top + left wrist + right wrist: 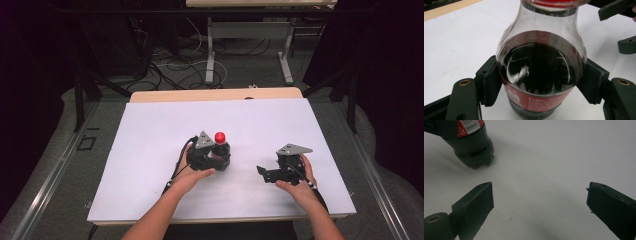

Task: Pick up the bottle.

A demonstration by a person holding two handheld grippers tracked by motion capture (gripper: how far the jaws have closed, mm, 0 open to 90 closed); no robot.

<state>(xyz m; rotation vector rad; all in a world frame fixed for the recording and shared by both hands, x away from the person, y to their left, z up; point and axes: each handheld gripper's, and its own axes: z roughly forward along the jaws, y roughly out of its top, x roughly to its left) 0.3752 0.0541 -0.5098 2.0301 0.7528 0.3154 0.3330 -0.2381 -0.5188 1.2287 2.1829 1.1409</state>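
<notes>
Half cola bottle [541, 72] cap cropped.

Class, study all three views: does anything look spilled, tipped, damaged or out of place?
Nothing stands out. The red-capped cola bottle stands upright on the white table, clamped in the left gripper; the right gripper is open. No spill visible.

The high view is looking forward and down over the whole desk [150, 130]. The left gripper view is sitting close against the bottle [541, 72]; the right gripper view is sharing it from farther off.
</notes>
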